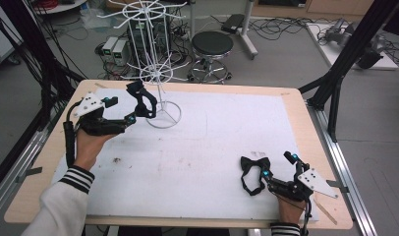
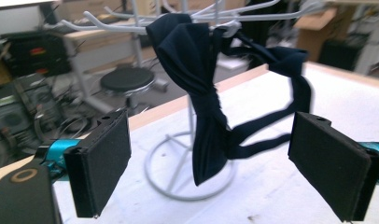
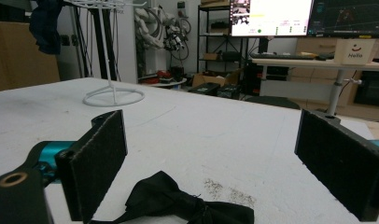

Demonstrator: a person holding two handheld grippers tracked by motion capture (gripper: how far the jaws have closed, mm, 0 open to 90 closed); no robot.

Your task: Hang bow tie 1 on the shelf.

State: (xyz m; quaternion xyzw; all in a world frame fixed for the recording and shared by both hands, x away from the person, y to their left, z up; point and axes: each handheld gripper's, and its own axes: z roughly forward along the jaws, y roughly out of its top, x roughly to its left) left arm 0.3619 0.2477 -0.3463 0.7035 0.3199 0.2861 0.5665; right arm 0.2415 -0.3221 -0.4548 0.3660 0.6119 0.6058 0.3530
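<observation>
A dark navy bow tie (image 1: 143, 101) hangs by its strap from a lower arm of the white wire rack (image 1: 158, 73) at the table's back left. In the left gripper view the navy bow tie (image 2: 197, 93) dangles just beyond my left gripper (image 2: 215, 161), whose jaws stand wide apart and touch nothing. My left gripper (image 1: 121, 110) is held just left of the rack. A black bow tie (image 1: 254, 164) lies flat on the white sheet at the front right. My right gripper (image 1: 277, 166) rests beside it, and my right gripper (image 3: 220, 158) is open, with the black bow tie (image 3: 178, 205) low between the jaws.
The rack's round base (image 2: 178, 186) stands on the white sheet (image 1: 227, 147) that covers the wooden table. A black stool (image 1: 212, 46) and cables sit on the floor behind the table. Black frame posts (image 1: 345, 54) rise at the right.
</observation>
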